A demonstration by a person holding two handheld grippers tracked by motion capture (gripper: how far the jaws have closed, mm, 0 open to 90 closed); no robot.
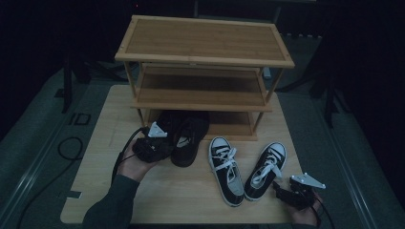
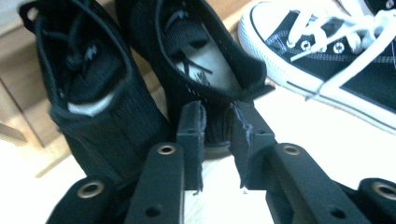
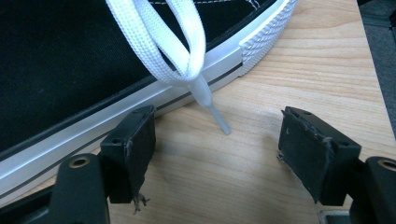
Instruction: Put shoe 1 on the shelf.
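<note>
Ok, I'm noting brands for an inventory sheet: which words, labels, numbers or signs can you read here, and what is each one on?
"ID": pale letters on the grey floor, left of the table.
Dark print on the white insole of the black shoe: too blurred to read.
Sneakers: no legible brand or number.
Wooden rack: no text.
</note>
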